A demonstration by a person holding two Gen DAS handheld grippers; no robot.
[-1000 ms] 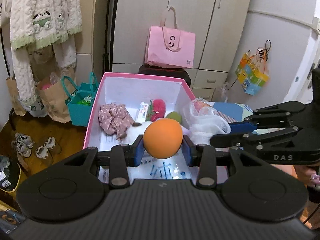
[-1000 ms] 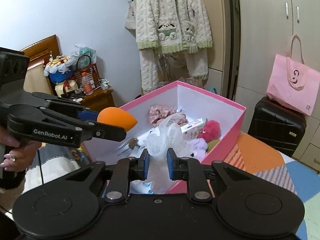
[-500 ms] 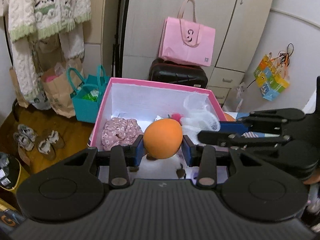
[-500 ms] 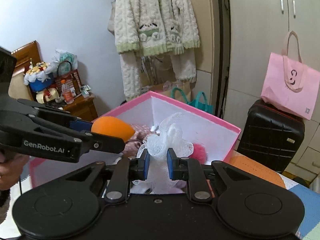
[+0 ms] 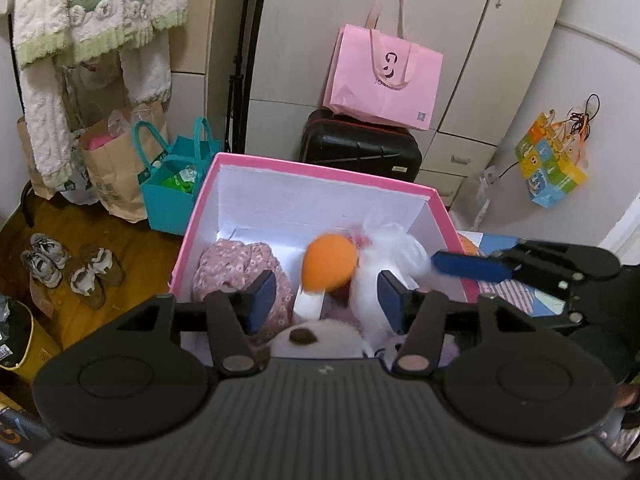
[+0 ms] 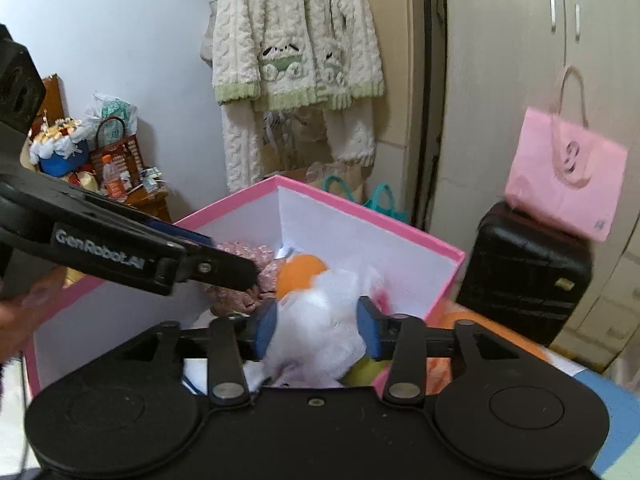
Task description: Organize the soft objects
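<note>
As both tongs hang over the pink box, each has let go of its load.

Left view, left tongs [image 5: 326, 300]: wide apart, nothing between the pads; half a second ago they pinched the orange ball.
Left view, ball [image 5: 329, 262]: blurred, loose just ahead of the open pads and above the box contents, likely mid-drop.
Left view, right tongs [image 5: 472, 266]: reach in from the right, blue pad beside the white bag [image 5: 394, 254]; spread cannot be told from this view.
Left view, box [image 5: 320, 168]: directly ahead and below; floral cloth [image 5: 236, 264] under the left pad, white plush [image 5: 316, 338] nearest the camera.

Right view, right tongs [image 6: 317, 324]: wide apart; half a second ago narrow on the bag.
Right view, bag [image 6: 320, 320]: blurred, between the spread pads and slumping into the box [image 6: 360, 210]; contact with the pads unclear.
Right view, ball [image 6: 298, 274]: ahead of the pads, inside the box walls.
Right view, left tongs [image 6: 224, 268]: come in from the left over the cloth [image 6: 240, 252].

Meaning: both soft items released into the box, so this pair looks stowed; next likely step is withdrawing both tongs for further items.
</note>
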